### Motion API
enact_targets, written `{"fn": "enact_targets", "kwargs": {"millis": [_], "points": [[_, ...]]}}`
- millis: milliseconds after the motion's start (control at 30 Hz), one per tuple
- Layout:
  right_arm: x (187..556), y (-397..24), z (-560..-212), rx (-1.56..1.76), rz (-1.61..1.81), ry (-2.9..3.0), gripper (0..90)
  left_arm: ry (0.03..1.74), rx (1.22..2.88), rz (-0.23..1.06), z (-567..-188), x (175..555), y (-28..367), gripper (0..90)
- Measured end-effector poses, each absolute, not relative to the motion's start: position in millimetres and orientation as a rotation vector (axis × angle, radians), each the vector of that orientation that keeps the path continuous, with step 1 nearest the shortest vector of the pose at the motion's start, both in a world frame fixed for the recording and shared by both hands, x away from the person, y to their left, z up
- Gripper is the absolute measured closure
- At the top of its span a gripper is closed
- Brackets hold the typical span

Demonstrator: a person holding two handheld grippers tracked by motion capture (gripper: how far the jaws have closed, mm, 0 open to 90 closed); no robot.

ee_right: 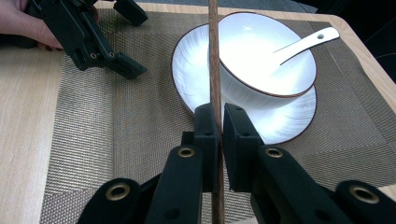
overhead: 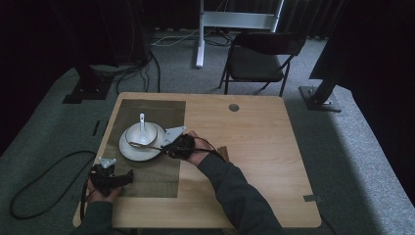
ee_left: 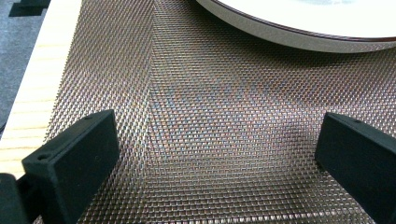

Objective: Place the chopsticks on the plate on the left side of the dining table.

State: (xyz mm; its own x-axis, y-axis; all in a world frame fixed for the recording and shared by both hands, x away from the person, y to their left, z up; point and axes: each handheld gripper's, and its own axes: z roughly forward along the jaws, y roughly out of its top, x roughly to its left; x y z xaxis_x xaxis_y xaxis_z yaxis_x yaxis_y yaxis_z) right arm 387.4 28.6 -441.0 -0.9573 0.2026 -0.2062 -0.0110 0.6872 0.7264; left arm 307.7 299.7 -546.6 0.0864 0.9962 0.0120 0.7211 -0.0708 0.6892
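Observation:
A white bowl [overhead: 142,133] [ee_right: 261,60] with a white spoon [overhead: 142,122] [ee_right: 308,41] in it stands on a white plate [overhead: 139,152] [ee_right: 187,70], on a woven placemat [overhead: 161,112] [ee_right: 93,130] [ee_left: 210,93]. My right gripper [overhead: 169,147] [ee_right: 220,126] is shut on a thin brown wooden chopstick [ee_right: 214,70], which reaches out over the plate's rim and the near side of the bowl. My left gripper [overhead: 128,176] [ee_left: 219,144] [ee_right: 133,39] hovers low over the placemat's near left part, jaws wide open with nothing between them. The plate's rim [ee_left: 289,37] lies just ahead of it.
Bare wooden table [overhead: 254,147] stretches to the right of the placemat, with a round grommet [overhead: 234,107] near the far edge. A small brown object [overhead: 222,152] lies by my right forearm. A folding chair [overhead: 259,58] stands beyond the table. A cable [overhead: 44,171] loops on the floor at left.

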Motion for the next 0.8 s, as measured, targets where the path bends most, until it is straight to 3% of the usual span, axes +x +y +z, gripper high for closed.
{"fn": "enact_targets", "kwargs": {"millis": [800], "points": [[390, 56, -442, 0.088, 1.097, 2.645, 84.7, 1.687, 1.848, 0.688, -547, 308, 300, 0.1]]}}
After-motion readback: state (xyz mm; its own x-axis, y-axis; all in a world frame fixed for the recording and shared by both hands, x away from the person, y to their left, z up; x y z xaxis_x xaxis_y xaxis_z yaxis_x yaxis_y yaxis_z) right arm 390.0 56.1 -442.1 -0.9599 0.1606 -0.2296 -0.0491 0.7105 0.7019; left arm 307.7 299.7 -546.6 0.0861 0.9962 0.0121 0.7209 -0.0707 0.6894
